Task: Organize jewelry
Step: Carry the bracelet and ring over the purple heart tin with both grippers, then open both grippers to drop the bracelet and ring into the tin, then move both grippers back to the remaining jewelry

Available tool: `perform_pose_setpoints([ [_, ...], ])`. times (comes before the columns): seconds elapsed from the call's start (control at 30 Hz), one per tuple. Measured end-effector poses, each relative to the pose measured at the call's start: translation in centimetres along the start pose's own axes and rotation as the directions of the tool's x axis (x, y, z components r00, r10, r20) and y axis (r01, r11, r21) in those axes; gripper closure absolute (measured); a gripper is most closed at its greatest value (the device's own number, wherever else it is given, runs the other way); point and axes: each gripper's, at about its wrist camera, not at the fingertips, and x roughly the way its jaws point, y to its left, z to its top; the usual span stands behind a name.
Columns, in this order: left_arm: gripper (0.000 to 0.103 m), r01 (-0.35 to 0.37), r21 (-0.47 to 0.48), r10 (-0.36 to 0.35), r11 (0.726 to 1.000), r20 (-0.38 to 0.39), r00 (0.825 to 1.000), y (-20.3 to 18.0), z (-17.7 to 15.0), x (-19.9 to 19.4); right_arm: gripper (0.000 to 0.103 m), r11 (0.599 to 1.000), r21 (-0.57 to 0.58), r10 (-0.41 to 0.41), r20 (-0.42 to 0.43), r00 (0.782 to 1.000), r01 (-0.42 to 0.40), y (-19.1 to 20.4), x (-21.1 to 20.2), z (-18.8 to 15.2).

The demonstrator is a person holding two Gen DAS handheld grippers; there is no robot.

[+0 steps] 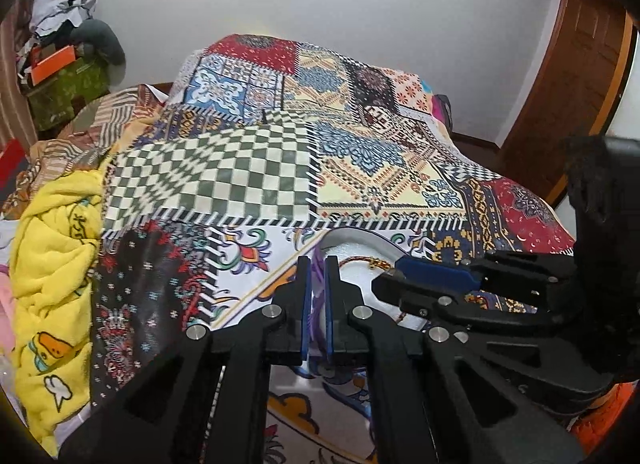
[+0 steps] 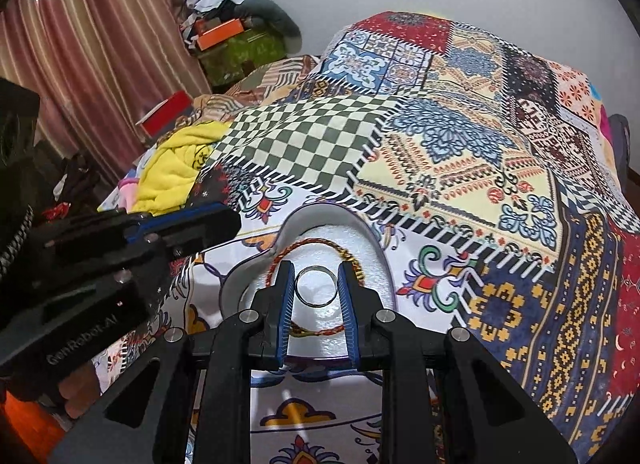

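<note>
Ring: a silver band is lying on the white foam lining of the tray, between the two blue pads of the right hand-held gripper; whether the pads are touching it cannot be told.
Bracelet: a red and gold braided cord is curving around the ring on the same foam, passing under both fingers.
Tray: a heart-shaped dish with a purple rim is resting on the near part of the bed.
Right hand-held gripper: its jaws are standing apart, straddling the ring from the near side.
Left hand-held gripper: its jaws are pinching the left rim of the tray, with only a narrow gap showing the purple edge.
Bedspread: a patchwork print cover is lying beneath the tray.
Yellow towel: it is lying bunched at the left edge of the bed.
</note>
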Motion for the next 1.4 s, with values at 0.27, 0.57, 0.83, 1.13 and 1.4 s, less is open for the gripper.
perform_pose_setpoints([
  [0.27,0.09,-0.022,-0.015,0.022,1.0,0.014,1.0,0.7,0.0,-1.3,0.071,1.0,-0.003,-0.024,-0.007,1.0,0.024,0.4,0.1,0.1],
  [0.57,0.081,-0.034,0.001,0.034,0.999,0.046,0.998,-0.1,0.2,-3.6,0.066,0.997,0.033,-0.067,0.071,0.995,0.064,0.1,-4.0,0.4],
  [0.83,0.07,-0.032,0.032,0.029,0.999,0.089,0.996,-2.2,0.2,-6.7,0.065,0.99,0.073,-0.129,0.134,0.983,0.12,-0.5,-9.0,-0.8],
  [1.13,0.066,-0.006,0.062,0.001,0.998,0.088,0.996,-4.9,-0.7,-9.0,0.065,0.974,0.106,-0.217,0.153,0.964,0.202,-1.6,-13.3,-3.3],
  [1.4,0.063,0.041,0.095,-0.044,0.995,0.032,0.999,-7.9,-2.3,-8.9,0.065,0.955,0.164,-0.268,0.115,0.956,0.248,-4.0,-15.2,-6.2],
])
